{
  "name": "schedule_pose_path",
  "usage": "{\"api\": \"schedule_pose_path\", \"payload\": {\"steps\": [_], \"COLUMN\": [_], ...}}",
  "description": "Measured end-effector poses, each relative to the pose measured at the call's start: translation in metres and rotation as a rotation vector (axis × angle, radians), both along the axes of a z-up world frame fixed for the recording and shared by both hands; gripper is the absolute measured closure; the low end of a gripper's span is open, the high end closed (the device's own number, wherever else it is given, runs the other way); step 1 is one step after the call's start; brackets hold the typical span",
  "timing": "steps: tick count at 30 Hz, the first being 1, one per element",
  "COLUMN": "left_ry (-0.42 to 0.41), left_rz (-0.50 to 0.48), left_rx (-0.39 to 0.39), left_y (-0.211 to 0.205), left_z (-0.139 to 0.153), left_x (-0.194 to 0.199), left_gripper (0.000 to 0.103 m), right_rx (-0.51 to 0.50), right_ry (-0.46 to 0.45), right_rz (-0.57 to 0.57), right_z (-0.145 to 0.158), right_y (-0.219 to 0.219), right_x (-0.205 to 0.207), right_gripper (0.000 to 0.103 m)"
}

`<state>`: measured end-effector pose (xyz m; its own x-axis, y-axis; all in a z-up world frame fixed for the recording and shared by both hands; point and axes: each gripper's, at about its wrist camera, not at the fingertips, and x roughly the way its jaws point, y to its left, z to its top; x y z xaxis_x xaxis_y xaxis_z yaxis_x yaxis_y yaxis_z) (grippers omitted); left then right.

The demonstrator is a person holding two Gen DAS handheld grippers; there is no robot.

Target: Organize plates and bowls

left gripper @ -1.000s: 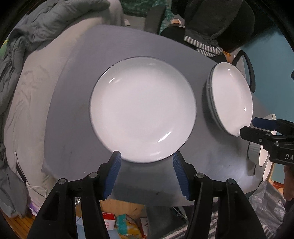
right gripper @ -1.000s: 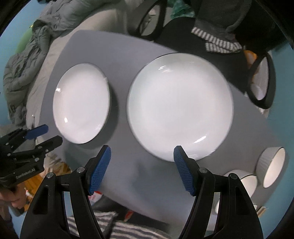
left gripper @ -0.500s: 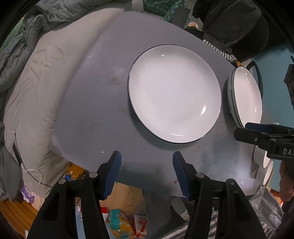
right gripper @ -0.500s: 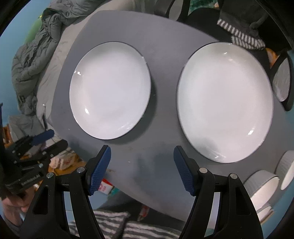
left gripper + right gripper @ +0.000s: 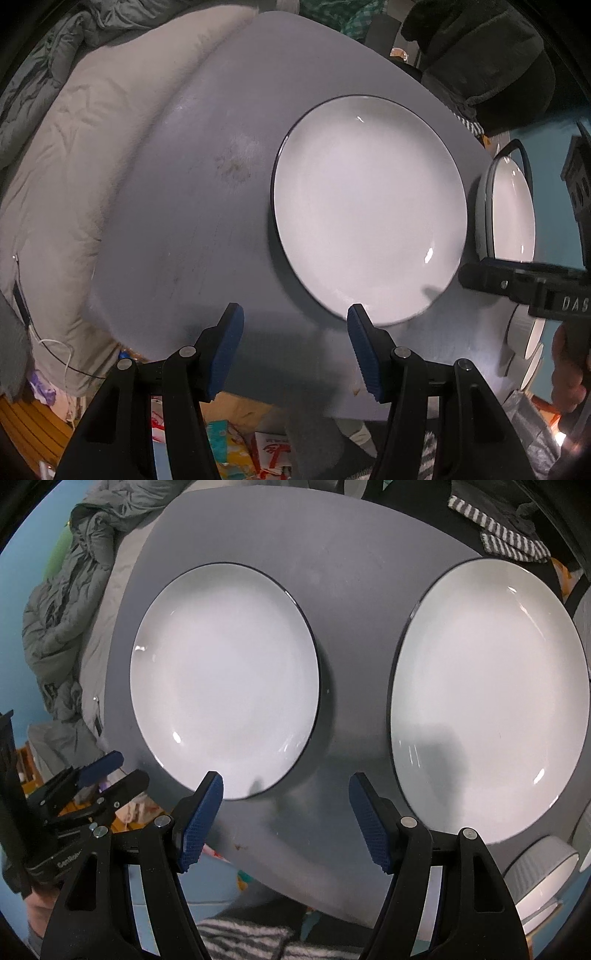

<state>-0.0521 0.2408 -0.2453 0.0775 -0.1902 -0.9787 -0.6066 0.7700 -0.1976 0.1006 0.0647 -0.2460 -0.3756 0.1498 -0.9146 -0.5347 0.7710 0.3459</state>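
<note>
A white plate with a dark rim (image 5: 369, 232) lies flat on the grey table (image 5: 192, 229); it shows at the left in the right wrist view (image 5: 225, 679). A second white plate, on a small stack (image 5: 511, 214), lies to its right and shows large in the right wrist view (image 5: 487, 701). White ribbed bowls (image 5: 543, 871) stand at the table's near right corner. My left gripper (image 5: 295, 347) is open and empty, over the table's front edge left of the first plate. My right gripper (image 5: 286, 819) is open and empty, above the gap between the two plates.
A grey-beige duvet (image 5: 74, 166) lies on a bed left of the table. Dark clothing and a striped cloth (image 5: 513, 539) sit beyond the far edge. Packets and clutter (image 5: 236, 454) lie on the floor below the front edge.
My left gripper has moved left, so the first plate slid to the right of its view. My right gripper has also moved left and closer, now over the gap between plates.
</note>
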Motion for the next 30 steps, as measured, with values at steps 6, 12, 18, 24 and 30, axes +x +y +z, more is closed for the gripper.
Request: {"api": "schedule_pose_path", "payload": {"steps": [6, 12, 18, 24, 30], "left_ry": [-0.02, -0.016, -0.025, -0.012, 0.011], "left_rz": [0.074, 0.124, 0.129, 0.108, 0.057], "left_rx": [-0.037, -0.04, -0.048, -0.037, -0.034], "left_y": [0.02, 0.037, 0.045, 0.049, 0.048], "left_z": [-0.009, -0.018, -0.021, -0.026, -0.03], "left_x": [0.006, 0.009, 0.011, 0.019, 0.026], "left_gripper": [0.043, 0.043, 0.043, 0.044, 0.061], "right_rx": [-0.001, 0.008, 0.018, 0.036, 0.048], "right_ry": [-0.016, -0.007, -0.021, -0.025, -0.026], "right_rz": [0.002, 0.008, 0.014, 0.006, 0.021], "right_z": [-0.006, -0.011, -0.012, -0.014, -0.018], "right_y": [0.0, 0.005, 0.011, 0.014, 0.021], "right_x": [0.004, 0.01, 0.016, 0.022, 0.022], "right_gripper": [0.032, 0.033, 0.033, 0.033, 0.036]}}
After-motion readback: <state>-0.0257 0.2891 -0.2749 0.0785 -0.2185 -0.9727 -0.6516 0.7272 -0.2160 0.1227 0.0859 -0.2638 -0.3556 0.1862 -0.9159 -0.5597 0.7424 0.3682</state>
